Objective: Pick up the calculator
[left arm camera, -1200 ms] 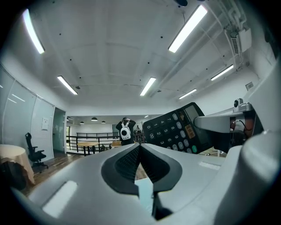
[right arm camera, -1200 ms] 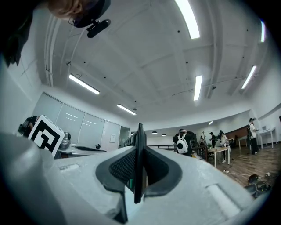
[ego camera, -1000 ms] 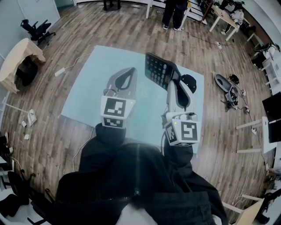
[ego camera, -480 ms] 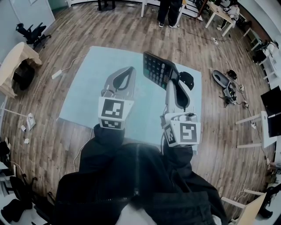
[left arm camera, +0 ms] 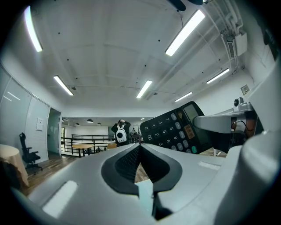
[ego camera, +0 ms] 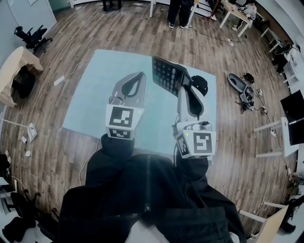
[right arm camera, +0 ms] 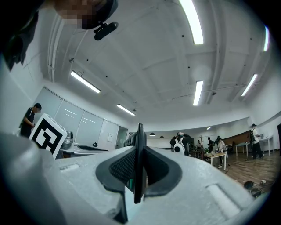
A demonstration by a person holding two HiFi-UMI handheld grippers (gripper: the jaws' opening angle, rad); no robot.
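The black calculator (ego camera: 167,76) is up in the air over the light blue table (ego camera: 95,95), tilted, with its keys facing left. My right gripper (ego camera: 186,89) is shut on its near right edge. In the right gripper view the calculator (right arm camera: 139,158) stands edge-on, pinched between the two pads. My left gripper (ego camera: 137,77) hovers just left of it, shut with nothing between its jaws. The left gripper view shows the calculator's keypad (left arm camera: 173,130) to the right, past the shut tips of the left gripper (left arm camera: 139,146).
A small black object (ego camera: 202,86) lies on the table by the right gripper. Wooden floor surrounds the table, with cables and gear (ego camera: 242,92) to the right. People (ego camera: 179,12) stand at the far end. An office chair (ego camera: 28,35) is far left.
The head view has drifted a little. Both grippers and the held calculator keep their places.
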